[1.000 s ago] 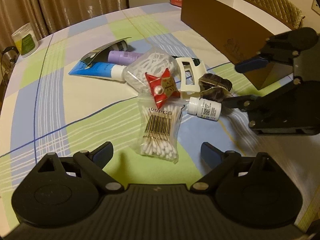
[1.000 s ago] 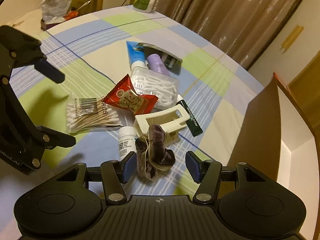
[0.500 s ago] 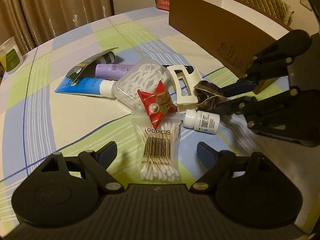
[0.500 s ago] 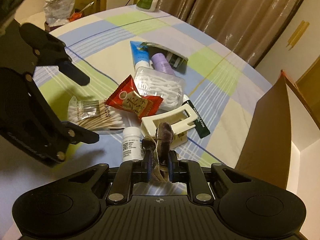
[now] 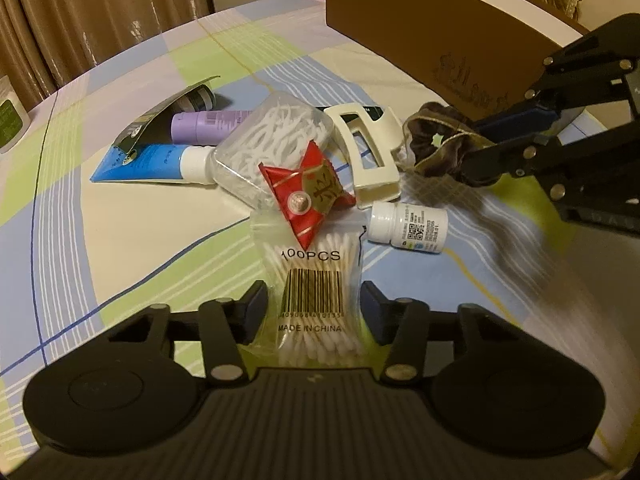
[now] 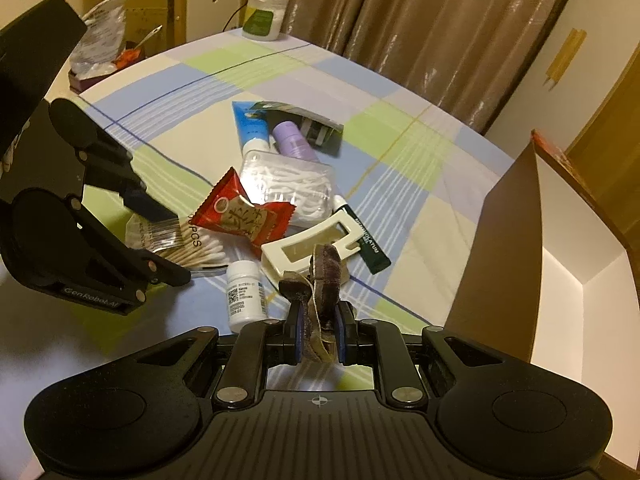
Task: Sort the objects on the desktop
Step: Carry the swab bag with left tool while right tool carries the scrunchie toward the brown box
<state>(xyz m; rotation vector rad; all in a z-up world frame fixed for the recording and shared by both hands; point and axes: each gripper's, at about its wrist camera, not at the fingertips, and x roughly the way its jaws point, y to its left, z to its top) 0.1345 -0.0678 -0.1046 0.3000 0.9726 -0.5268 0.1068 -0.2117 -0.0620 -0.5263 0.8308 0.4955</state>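
We see the right gripper [image 6: 319,330] clamped tight on the brown scrunchie [image 6: 324,276], near the box [image 6: 496,256]; the left gripper [image 5: 313,309] is closing around the cotton-swab bag [image 5: 316,280], pads not yet pressing

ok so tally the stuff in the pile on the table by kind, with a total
tubes: 2, blue, purple
cotton swab packs: 2, box, bag
hair things: 2, claw clip, scrunchie
snack packet: 1
pill bottle: 1
lip balm: 1
dark card pack: 1
total: 10
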